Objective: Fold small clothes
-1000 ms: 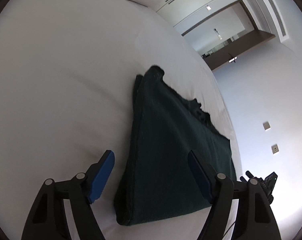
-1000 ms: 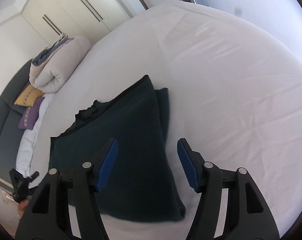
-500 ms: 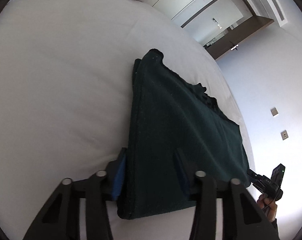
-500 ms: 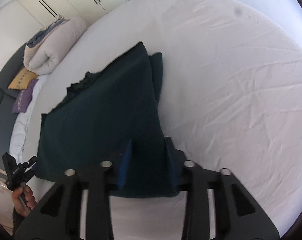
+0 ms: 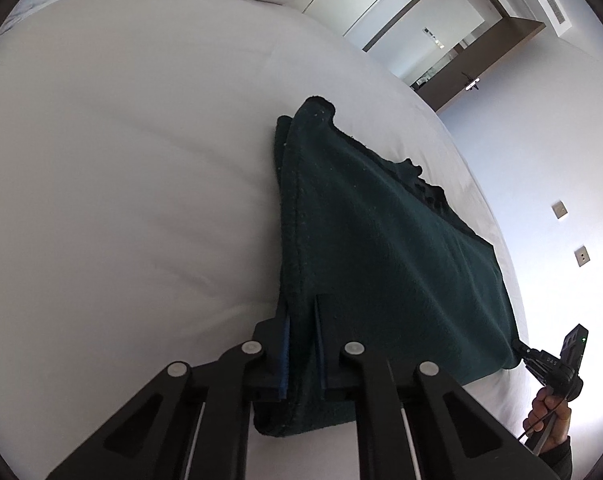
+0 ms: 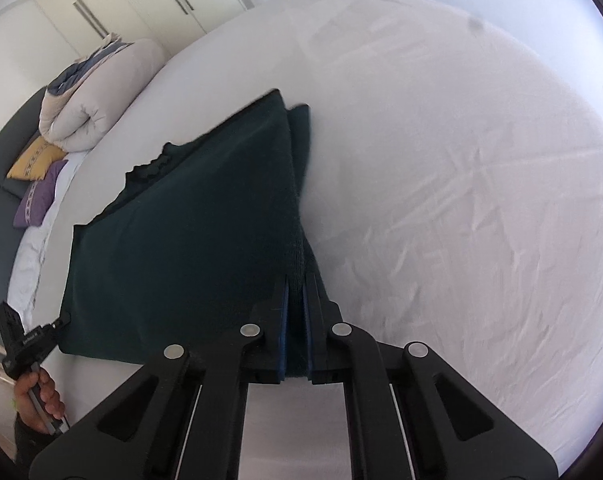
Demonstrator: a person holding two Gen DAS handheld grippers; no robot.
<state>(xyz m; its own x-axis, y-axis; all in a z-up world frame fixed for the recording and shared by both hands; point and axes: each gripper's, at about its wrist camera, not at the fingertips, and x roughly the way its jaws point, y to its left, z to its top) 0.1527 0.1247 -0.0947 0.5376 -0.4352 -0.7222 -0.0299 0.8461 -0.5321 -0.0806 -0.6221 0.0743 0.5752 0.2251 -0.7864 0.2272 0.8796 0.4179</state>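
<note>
A dark green folded garment (image 5: 381, 248) lies on the white bed (image 5: 121, 200). My left gripper (image 5: 301, 312) is shut on its near left corner, the cloth pinched between the blue pads. My right gripper (image 6: 296, 284) is shut on the garment's (image 6: 189, 232) near right corner. Each gripper shows in the other's view: the right one (image 5: 557, 360) at the cloth's far corner, the left one (image 6: 29, 340) at the lower left. The near edge of the cloth is lifted a little between them.
A rolled duvet (image 6: 97, 100) and yellow and purple cushions (image 6: 37, 176) lie at the head of the bed. White wardrobes (image 6: 141, 4) stand behind. A wall with switches (image 5: 569, 232) runs along the bed's right side. Bare sheet (image 6: 461, 180) spreads beyond the garment.
Both grippers moved forward onto the garment's near corners and went from wide open to shut on the cloth. The near edge has risen slightly.
</note>
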